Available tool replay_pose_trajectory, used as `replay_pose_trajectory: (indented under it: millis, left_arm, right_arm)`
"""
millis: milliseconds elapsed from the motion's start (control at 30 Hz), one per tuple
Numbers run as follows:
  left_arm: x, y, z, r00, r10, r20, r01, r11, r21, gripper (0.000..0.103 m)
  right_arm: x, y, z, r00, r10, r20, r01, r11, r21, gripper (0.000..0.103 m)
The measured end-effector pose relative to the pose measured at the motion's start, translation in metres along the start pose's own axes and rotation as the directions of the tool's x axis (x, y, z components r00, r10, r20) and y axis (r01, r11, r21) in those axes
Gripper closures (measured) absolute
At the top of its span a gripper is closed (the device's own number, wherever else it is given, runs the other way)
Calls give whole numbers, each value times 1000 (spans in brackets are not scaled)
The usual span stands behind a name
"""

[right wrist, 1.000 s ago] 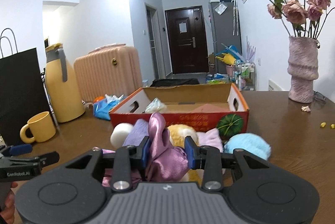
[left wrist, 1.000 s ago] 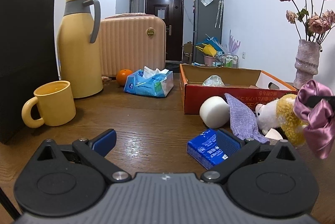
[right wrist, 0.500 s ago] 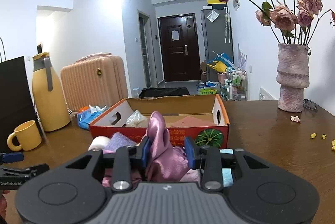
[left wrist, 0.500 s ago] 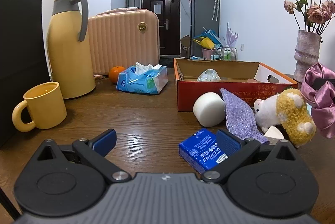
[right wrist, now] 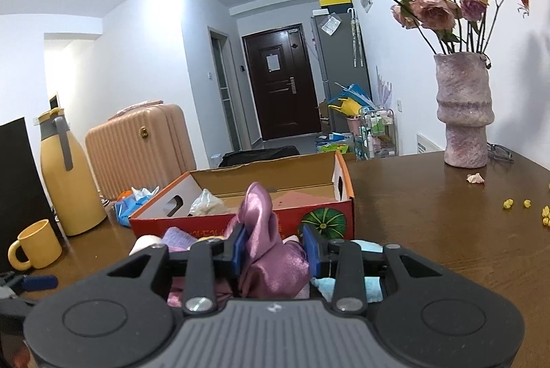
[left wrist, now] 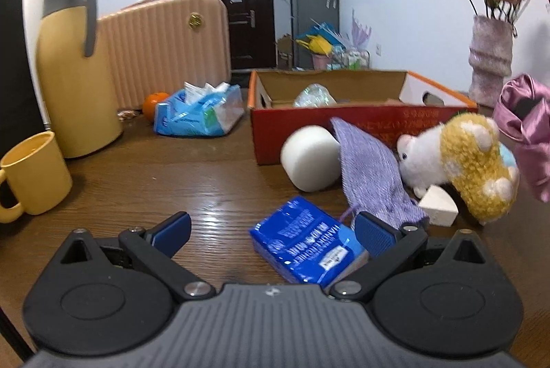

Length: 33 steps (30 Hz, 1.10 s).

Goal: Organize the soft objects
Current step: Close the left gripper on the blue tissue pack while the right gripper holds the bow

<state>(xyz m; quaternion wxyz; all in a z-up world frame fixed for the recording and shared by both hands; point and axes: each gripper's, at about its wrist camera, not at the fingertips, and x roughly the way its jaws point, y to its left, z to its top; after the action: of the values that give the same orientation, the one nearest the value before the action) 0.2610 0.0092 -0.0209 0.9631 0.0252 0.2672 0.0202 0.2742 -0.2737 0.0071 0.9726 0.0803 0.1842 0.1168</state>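
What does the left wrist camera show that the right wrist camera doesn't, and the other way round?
Only the left wrist view shows the blue tissue pack between the open left gripper jaws, and the white wedge beside the plush toy.

Only the right wrist view shows the right gripper shut on the pink satin cloth, and yellow crumbs.

Both show the cardboard box, mug, flask and vase.

bench [left wrist: 213,182] carrying: cardboard box [left wrist: 343,134] sitting mid-bench; sponge cylinder [left wrist: 311,158], knitted cloth [left wrist: 371,175] and plush toy [left wrist: 460,161] lying before it; tissue packet [left wrist: 302,240] lying nearest; mug [left wrist: 34,172] and thermos jug [left wrist: 74,68] standing left; vase [right wrist: 464,113] standing right.
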Motion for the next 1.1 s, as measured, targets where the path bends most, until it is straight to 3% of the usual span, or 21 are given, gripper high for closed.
replay_pose_trajectory:
  millis: [500,767,1033,1100]
  left_arm:
    - [35,-4,5,997,-23,-67,22,1000,-17,0]
    - [42,4,4,989,-100,-112,91,992,-85,0]
    - [44,-1,1,985,-116,-126,109,992,-62,0]
    - [44,-2,1,985,-120,-121,114,992,-55,5]
  right_arm:
    - [8,-7,-6,999,-28,-33,29,999,26,68]
    - [12,-7,-11,998,-38,-52,40,999,29,68]
    - [12,-9,-12,997,-48,-55,50,998,38,68]
    - [12,-9,-12,997,-48,-55,51,998,40,68]
